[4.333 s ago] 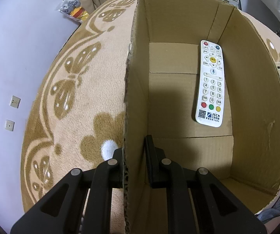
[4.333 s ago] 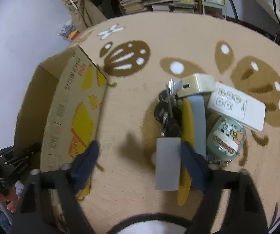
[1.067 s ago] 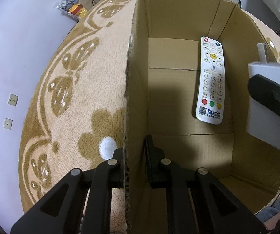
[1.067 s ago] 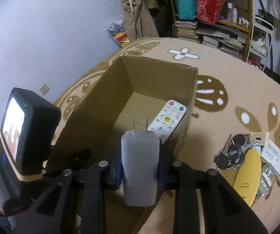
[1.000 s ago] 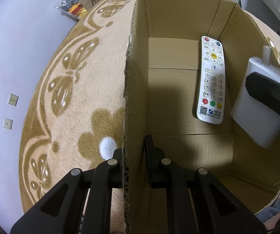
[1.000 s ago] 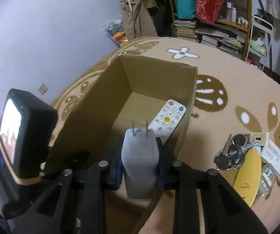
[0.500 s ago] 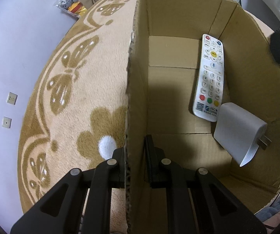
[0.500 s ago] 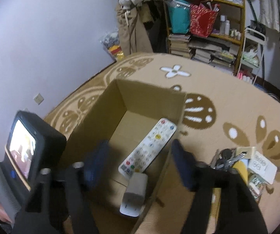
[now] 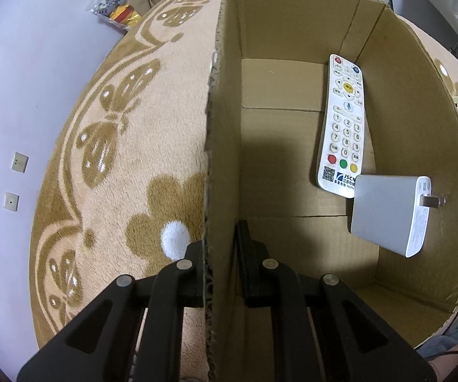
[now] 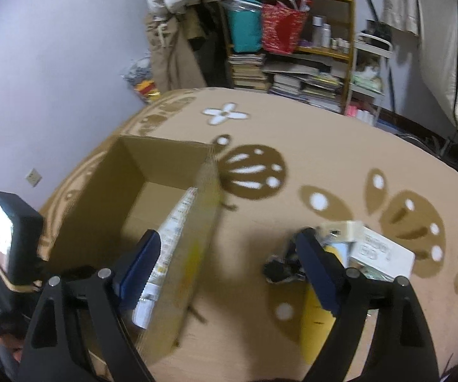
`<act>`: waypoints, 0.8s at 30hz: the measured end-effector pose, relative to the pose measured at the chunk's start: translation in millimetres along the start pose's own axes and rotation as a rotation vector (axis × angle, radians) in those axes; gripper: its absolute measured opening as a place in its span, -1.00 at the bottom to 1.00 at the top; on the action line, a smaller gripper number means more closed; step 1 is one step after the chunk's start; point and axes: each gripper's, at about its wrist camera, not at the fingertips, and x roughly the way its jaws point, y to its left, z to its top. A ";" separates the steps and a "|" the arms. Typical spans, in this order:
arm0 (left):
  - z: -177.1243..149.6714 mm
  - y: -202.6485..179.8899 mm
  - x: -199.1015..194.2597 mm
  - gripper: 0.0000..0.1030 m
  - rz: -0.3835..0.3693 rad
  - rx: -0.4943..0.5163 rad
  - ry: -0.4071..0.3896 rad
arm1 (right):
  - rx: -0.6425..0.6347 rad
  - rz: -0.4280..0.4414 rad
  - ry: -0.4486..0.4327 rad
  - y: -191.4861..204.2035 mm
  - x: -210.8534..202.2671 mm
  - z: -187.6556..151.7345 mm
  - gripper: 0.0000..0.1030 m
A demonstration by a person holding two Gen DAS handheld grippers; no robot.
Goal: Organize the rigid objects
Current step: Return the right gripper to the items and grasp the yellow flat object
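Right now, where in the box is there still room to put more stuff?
The cardboard box floor is bare between the clamped left wall and the remote. The right side is crowded: the charger lies over the remote's near end.

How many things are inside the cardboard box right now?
2. A white remote control lies flat along the right wall of the cardboard box. A grey plug-in charger sits at the remote's near end, prongs toward that wall. The near corners are partly hidden.
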 end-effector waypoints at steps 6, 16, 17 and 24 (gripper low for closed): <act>-0.7 0.9 -0.1 -0.79 -0.005 -0.005 0.002 | 0.034 -0.058 0.020 -31.2 2.7 -13.6 0.78; -2.5 2.7 -0.8 -0.79 -0.007 -0.003 0.002 | 0.116 -0.110 0.059 -82.9 5.6 -42.0 0.78; -3.0 2.7 -0.8 -0.79 -0.008 -0.003 0.001 | 0.128 -0.112 0.061 -87.7 6.3 -45.1 0.78; -4.4 3.3 0.4 -0.79 -0.010 -0.005 0.001 | 0.187 -0.098 0.074 -104.9 15.3 -58.3 0.76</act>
